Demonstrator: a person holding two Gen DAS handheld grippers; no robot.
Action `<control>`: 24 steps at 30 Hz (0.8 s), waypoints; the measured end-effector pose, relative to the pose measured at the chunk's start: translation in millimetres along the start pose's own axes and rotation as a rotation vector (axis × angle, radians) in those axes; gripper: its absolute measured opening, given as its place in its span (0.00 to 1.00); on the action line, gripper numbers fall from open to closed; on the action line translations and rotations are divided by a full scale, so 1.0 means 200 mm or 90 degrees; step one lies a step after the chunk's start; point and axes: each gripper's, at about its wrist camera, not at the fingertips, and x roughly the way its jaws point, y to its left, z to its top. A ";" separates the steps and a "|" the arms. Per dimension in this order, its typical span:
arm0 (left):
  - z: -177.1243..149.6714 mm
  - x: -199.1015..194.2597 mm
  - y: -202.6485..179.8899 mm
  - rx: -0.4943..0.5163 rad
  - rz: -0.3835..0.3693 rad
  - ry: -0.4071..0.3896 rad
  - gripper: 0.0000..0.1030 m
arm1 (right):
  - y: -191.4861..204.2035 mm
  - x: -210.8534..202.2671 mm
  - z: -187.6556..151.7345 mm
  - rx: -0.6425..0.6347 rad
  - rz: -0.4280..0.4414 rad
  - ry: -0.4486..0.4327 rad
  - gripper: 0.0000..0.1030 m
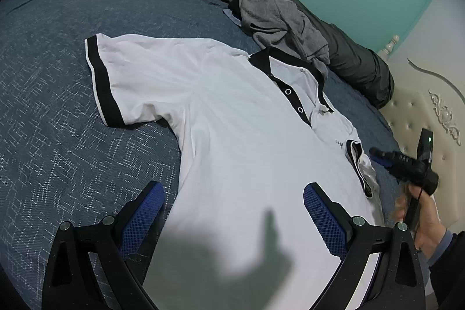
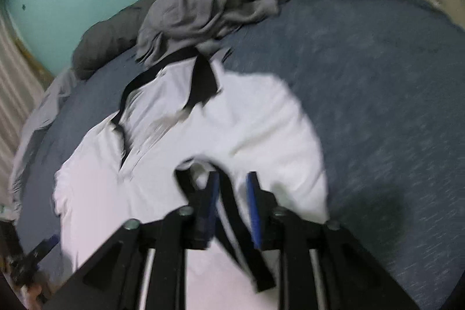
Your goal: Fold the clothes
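Right gripper (image 2: 231, 182) jaws narrowly parted astride polo shirt's (image 1: 232, 135) black-trimmed sleeve; left gripper (image 1: 234, 196) jaws wide, empty

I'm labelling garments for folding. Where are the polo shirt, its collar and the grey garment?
polo shirt (image 1: 232, 135): left wrist view, chest panel.
collar (image 1: 261, 60): left wrist view, black collar flap.
grey garment (image 1: 279, 16): left wrist view, middle of the crumpled heap.
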 end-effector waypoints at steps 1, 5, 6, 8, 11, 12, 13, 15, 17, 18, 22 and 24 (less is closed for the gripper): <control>0.00 0.00 0.00 0.000 0.000 0.000 0.96 | 0.01 0.02 0.01 -0.004 -0.001 0.006 0.48; 0.01 0.00 0.01 -0.001 0.000 -0.002 0.96 | 0.09 0.09 0.01 -0.055 -0.033 0.036 0.47; 0.01 0.00 0.01 -0.002 0.000 -0.002 0.96 | 0.10 0.11 0.00 -0.063 -0.038 0.041 0.45; 0.01 0.00 0.01 -0.002 0.001 -0.001 0.96 | 0.12 0.14 -0.02 -0.079 -0.048 0.053 0.15; 0.01 0.00 0.02 -0.005 -0.001 -0.002 0.96 | 0.16 0.18 -0.05 -0.098 -0.056 0.066 0.02; 0.01 -0.01 0.02 -0.006 -0.001 -0.002 0.96 | 0.17 0.17 -0.05 -0.101 -0.053 0.064 0.02; 0.01 -0.01 0.02 -0.006 -0.002 -0.002 0.96 | 0.18 0.16 -0.05 -0.103 -0.038 0.059 0.02; 0.01 -0.01 0.02 -0.006 -0.003 -0.002 0.96 | 0.21 0.13 -0.04 -0.116 -0.020 0.054 0.01; 0.01 -0.01 0.02 -0.006 -0.004 -0.001 0.96 | 0.25 0.15 -0.05 -0.132 -0.001 0.074 0.01; 0.01 0.00 0.02 -0.006 -0.005 0.001 0.96 | 0.26 0.17 -0.06 -0.138 0.010 0.093 0.01; 0.01 -0.01 0.02 -0.007 -0.004 0.000 0.96 | 0.29 0.26 -0.11 -0.167 -0.004 0.144 0.03; 0.01 -0.01 0.02 -0.010 -0.004 0.000 0.96 | 0.26 0.23 -0.11 -0.131 0.013 0.138 0.03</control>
